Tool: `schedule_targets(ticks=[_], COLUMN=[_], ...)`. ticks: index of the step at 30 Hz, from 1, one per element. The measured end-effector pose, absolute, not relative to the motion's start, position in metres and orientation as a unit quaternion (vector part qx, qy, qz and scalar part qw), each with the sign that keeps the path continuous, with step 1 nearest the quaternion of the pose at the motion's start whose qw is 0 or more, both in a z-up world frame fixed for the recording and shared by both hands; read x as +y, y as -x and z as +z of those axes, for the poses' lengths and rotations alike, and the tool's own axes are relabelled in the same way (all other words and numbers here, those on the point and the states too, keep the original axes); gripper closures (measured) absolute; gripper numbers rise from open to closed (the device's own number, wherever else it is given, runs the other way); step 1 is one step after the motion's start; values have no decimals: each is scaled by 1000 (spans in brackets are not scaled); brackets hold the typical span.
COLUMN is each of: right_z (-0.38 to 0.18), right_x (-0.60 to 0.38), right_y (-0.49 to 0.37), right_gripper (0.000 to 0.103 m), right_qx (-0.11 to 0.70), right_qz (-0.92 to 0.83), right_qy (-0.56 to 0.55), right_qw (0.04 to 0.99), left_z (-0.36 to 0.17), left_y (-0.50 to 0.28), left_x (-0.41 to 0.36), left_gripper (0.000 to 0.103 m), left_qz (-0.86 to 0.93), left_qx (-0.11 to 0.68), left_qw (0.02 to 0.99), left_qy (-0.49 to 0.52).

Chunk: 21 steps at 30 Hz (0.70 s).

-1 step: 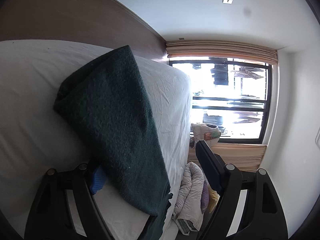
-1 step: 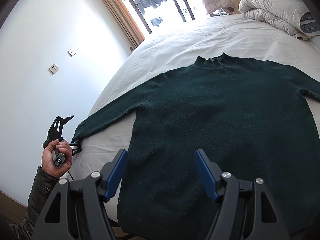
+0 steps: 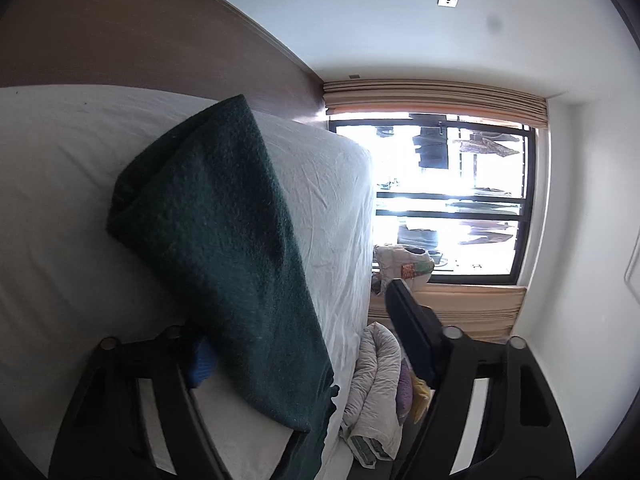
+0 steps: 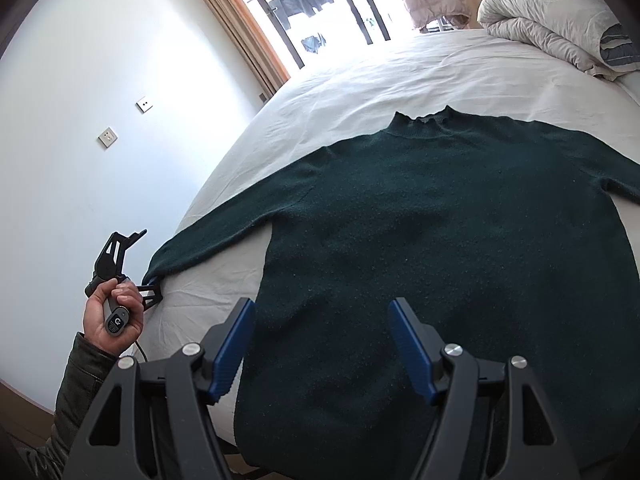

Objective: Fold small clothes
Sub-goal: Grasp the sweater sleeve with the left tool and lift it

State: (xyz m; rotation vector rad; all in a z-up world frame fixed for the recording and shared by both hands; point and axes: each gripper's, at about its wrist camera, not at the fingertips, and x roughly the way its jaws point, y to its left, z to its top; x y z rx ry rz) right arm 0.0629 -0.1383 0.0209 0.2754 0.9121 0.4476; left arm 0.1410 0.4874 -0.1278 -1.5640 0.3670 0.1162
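My matt black plastic left gripper [image 3: 304,344] carries ribbed blue pads [image 4: 234,348]. The dark green knitted sweater [image 4: 440,248] looks fuzzy and rough; the white cotton bedsheet [image 4: 360,92] is smooth, faintly creased.

A lone "G"-like mark shows on the grey handle [image 4: 116,322] in the left hand [image 4: 110,318]; nothing else is legible.

The left wrist view sits close at the sweater [image 3: 224,248] sleeve, rolled sideways, facing the window [image 3: 448,200]. The right wrist view looks down over its hem. Both share the sweater, bed and window.
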Motion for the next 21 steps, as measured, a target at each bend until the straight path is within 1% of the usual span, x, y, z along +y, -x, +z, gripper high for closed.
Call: schedule_targets(ticks=[1, 2, 3, 4, 5, 8, 11, 15, 17, 19, 21], right_z=[20, 19, 18, 17, 16, 12, 9, 4, 3, 2, 2], right_x=[-139, -139, -139, -141, -141, -147, -155, -174, -183, -194, -206], right_y=[-63, -64, -64, -65, -65, -67, -68, -71, -74, -77, -80], right_gripper=[33, 33, 34, 36, 36, 43, 48, 50, 50, 50, 50], right_qx=[435, 436, 436, 436, 437, 438, 437, 432, 430, 427, 422], right_qz=[213, 212, 211, 209, 207, 202, 194, 183, 178, 173, 165], right_qy=[-131, -131, -132, -133, -134, -140, -149, -163, -169, -175, -182], right_qw=[865, 865, 865, 865, 865, 865, 866, 868, 869, 870, 873], left_z=[-126, -127, -130, -132, -133, -131, -116, -57, -31, -2, 12], left_y=[-137, -132, -132, -133, -133, -146, -166, -214, -249, -282, -316], left_x=[489, 489, 491, 494, 493, 486, 473, 421, 377, 324, 262], left_gripper=[64, 74, 74, 78, 86, 94, 94, 94, 94, 94, 94], left_qz=[53, 57, 64, 69, 75, 91, 94, 56, 30, -7, -41], left_qx=[167, 171, 172, 172, 176, 192, 200, 218, 224, 239, 254], left_qw=[697, 699, 701, 705, 709, 731, 754, 822, 855, 891, 914], left_qy=[695, 692, 689, 684, 679, 649, 618, 524, 466, 385, 312])
